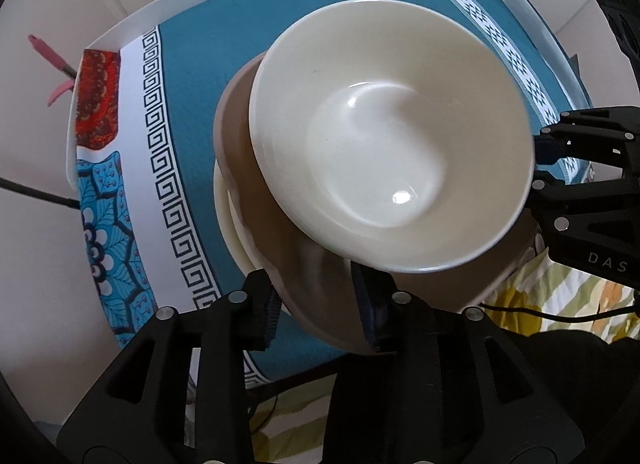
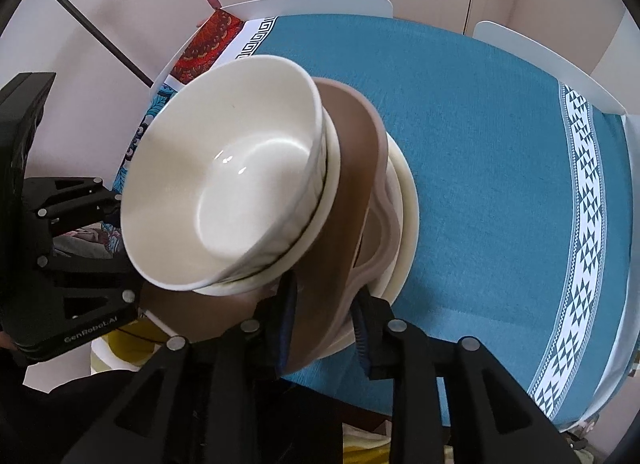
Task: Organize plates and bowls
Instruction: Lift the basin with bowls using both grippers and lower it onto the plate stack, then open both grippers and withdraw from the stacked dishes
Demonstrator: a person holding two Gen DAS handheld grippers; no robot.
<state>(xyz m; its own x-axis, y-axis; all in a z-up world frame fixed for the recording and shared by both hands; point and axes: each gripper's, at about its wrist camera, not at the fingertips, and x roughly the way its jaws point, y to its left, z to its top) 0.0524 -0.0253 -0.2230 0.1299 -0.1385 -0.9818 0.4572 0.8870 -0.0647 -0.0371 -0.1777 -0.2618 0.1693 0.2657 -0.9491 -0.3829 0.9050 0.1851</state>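
Left gripper [image 1: 316, 314] nearest lens, jaws pinching near rim of brown plate [image 1: 236, 136]. Right gripper [image 2: 324, 328] jaws likewise pinching brown plate's rim on opposite side. On the plate, tilted, stack of white bowls: top bowl [image 1: 392, 136] nested in second white bowl [image 2: 320, 224]. Beneath brown plate, cream plates [image 2: 406, 216] on worktop. Beyond, teal tablecloth [image 2: 480, 124] with patterned borders covers worktop; white chair backs [image 2: 320, 2] at far edge; pink wall behind.

Stacked white bowls [image 2: 224, 188] on brown plate [image 2: 352, 200], seemingly between fingers [image 2: 286, 320].
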